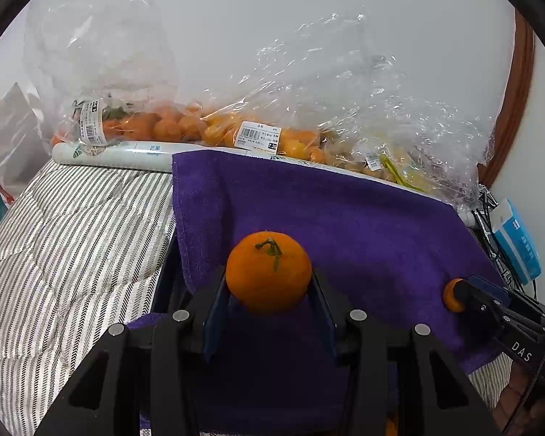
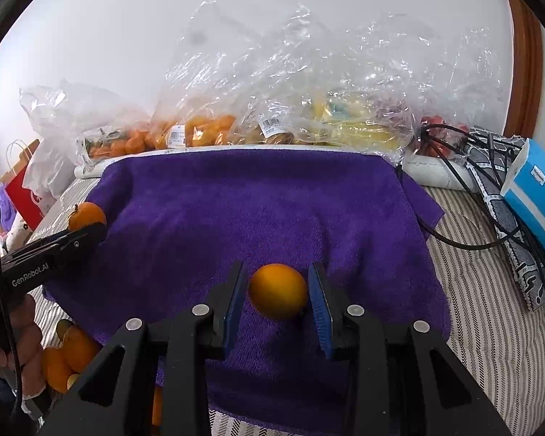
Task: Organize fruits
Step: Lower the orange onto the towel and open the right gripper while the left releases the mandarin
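Note:
My left gripper is shut on an orange with a green stem, its blue pads pressing both sides above the purple towel. In the right wrist view this gripper and its orange sit at the towel's left edge. My right gripper is shut on a smaller, smooth orange fruit over the towel's front middle. The left wrist view shows the right gripper at the towel's right edge, with the small fruit at its tip.
Clear plastic bags of oranges and other fruit line the back wall behind a white roll. Striped bedding surrounds the towel. A blue box and black cables lie at the right. Loose oranges and a hand are at lower left.

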Action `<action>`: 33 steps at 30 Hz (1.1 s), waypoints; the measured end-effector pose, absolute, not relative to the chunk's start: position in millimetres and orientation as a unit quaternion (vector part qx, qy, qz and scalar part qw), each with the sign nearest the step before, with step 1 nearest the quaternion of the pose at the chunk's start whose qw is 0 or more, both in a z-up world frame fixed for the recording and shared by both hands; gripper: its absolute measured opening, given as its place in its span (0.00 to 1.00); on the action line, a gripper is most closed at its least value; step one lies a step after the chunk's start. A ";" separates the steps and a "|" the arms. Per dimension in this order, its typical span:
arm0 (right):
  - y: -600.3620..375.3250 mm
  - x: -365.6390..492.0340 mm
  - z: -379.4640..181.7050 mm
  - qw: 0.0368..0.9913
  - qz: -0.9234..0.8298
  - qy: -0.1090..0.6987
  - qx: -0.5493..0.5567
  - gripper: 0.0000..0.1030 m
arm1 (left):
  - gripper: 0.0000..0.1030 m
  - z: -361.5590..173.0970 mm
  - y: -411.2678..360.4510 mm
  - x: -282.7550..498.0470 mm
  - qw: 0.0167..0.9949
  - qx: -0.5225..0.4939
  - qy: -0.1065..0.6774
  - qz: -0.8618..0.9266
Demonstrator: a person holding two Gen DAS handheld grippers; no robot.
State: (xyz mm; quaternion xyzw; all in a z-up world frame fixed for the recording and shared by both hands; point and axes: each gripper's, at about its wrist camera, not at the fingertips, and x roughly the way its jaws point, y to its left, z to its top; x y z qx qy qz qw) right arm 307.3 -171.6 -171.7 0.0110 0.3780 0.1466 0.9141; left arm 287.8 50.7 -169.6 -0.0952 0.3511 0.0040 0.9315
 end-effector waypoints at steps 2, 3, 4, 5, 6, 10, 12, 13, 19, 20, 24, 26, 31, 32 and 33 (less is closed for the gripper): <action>-173.5 305.9 -169.6 0.916 0.148 0.372 0.016 0.35 | 0.40 -169.5 50.9 288.0 0.932 -0.095 0.351 0.003; -174.5 305.1 -168.6 0.918 0.147 0.369 0.017 0.35 | 0.40 -169.6 51.0 287.9 0.931 -0.095 0.351 0.003; -175.2 304.6 -167.7 0.918 0.147 0.367 0.019 0.35 | 0.40 -169.6 51.4 287.9 0.931 -0.095 0.352 0.003; -175.4 304.2 -166.9 0.919 0.146 0.366 0.020 0.36 | 0.40 -169.7 51.7 287.7 0.932 -0.095 0.351 0.002; -176.2 302.9 -166.2 0.919 0.146 0.365 0.021 0.37 | 0.40 -169.7 51.7 287.6 0.932 -0.096 0.350 0.002; -176.5 301.6 -164.0 0.921 0.145 0.361 0.023 0.44 | 0.43 -165.3 53.3 282.5 0.937 -0.100 0.335 0.001; -176.9 300.6 -162.5 0.923 0.143 0.357 0.023 0.45 | 0.46 -163.1 53.6 279.9 0.940 -0.101 0.327 -0.001; -177.3 300.3 -162.2 0.923 0.142 0.356 0.024 0.46 | 0.47 -162.5 53.0 279.6 0.940 -0.101 0.325 -0.001; -182.3 299.0 -159.9 0.927 0.132 0.350 0.034 0.50 | 0.50 -162.7 52.5 279.4 0.940 -0.099 0.325 0.001; -183.4 299.5 -159.7 0.927 0.130 0.350 0.036 0.50 | 0.52 -162.7 52.6 279.3 0.941 -0.099 0.325 0.002; -187.2 300.0 -159.0 0.927 0.124 0.351 0.044 0.51 | 0.52 -163.2 52.4 280.1 0.941 -0.093 0.326 0.010; -187.3 298.5 -157.6 0.930 0.121 0.344 0.044 0.51 | 0.52 -162.2 52.1 279.4 0.942 -0.092 0.324 0.010; -187.2 291.2 -149.0 0.942 0.116 0.314 0.032 0.51 | 0.52 -159.7 50.3 276.7 0.945 -0.088 0.314 0.012; -186.6 290.1 -147.5 0.943 0.116 0.310 0.028 0.51 | 0.52 -159.3 50.0 276.1 0.946 -0.087 0.312 0.013; -185.9 289.1 -146.3 0.944 0.117 0.307 0.024 0.51 | 0.52 -158.9 49.9 275.7 0.947 -0.087 0.310 0.015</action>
